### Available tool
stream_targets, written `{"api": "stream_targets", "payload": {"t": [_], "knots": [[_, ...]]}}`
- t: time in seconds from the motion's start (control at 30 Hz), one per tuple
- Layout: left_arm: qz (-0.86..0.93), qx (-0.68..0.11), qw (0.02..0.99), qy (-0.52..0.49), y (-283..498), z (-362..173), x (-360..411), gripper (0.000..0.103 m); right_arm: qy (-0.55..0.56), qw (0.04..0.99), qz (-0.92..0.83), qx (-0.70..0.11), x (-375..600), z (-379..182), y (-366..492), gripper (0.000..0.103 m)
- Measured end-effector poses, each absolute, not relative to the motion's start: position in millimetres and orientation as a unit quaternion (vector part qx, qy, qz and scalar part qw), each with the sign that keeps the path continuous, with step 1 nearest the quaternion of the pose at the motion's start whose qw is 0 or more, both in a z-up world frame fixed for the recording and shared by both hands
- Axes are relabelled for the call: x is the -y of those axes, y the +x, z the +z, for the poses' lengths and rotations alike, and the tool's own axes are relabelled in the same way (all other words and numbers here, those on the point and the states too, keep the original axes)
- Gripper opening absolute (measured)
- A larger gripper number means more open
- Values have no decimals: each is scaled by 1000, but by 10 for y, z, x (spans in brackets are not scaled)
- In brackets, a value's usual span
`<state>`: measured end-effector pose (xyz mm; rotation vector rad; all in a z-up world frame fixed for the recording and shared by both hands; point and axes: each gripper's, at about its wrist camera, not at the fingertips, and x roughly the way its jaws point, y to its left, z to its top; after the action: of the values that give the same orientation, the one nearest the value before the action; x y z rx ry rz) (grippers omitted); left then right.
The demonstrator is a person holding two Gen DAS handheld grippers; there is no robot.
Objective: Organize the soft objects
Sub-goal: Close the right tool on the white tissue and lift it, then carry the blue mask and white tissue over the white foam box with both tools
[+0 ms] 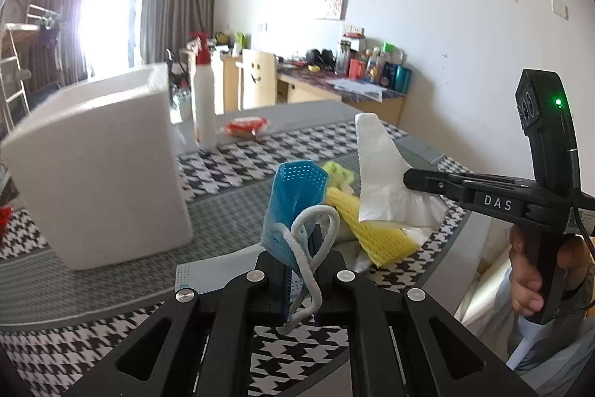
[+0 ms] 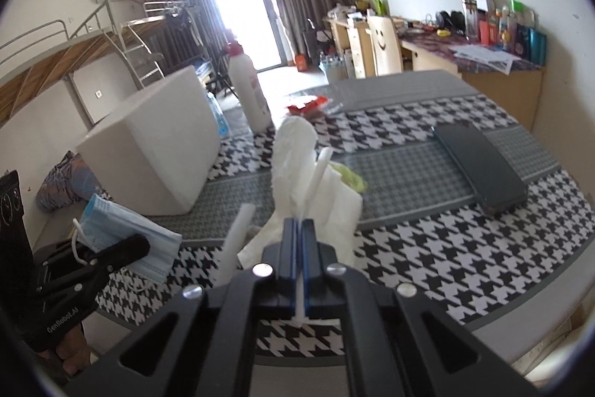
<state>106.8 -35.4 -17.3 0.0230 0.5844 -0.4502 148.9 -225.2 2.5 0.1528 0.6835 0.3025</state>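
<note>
left gripper (image 1: 297,270) clenched on blue face mask (image 1: 293,199), lifted over houndstooth table (image 1: 230,170); same view shows right gripper (image 1: 409,179) pinching white plastic bag (image 1: 379,173) above yellow foam net (image 1: 368,229). right wrist view: jaws closed on bag (image 2: 297,155); only here dark phone (image 2: 479,166) shows.
</note>
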Motion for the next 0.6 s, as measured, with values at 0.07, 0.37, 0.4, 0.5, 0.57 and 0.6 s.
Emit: {"api": "stream_targets", "payload": {"t": [0.07, 0.37, 0.4, 0.5, 0.57, 0.6], "knots": [[-215, -280, 936, 10, 1045, -127, 321, 8, 69, 931, 150, -326, 2228, 78, 1480, 4], [-196, -259, 946, 5, 977, 46, 184, 8, 55, 944, 153, -286, 2195, 331, 1438, 4], [-195, -256, 947, 5, 980, 66, 173, 8, 54, 945, 152, -284, 2191, 344, 1442, 4], [-194, -253, 948, 2, 1004, 154, 162, 8, 50, 946, 154, -280, 2162, 373, 1447, 4], [-195, -251, 948, 1, 1010, 197, 161, 8, 46, 947, 155, -278, 2135, 388, 1461, 4], [-196, -249, 948, -1, 1008, 209, 156, 8, 45, 947, 156, -277, 2123, 397, 1463, 4]]}}
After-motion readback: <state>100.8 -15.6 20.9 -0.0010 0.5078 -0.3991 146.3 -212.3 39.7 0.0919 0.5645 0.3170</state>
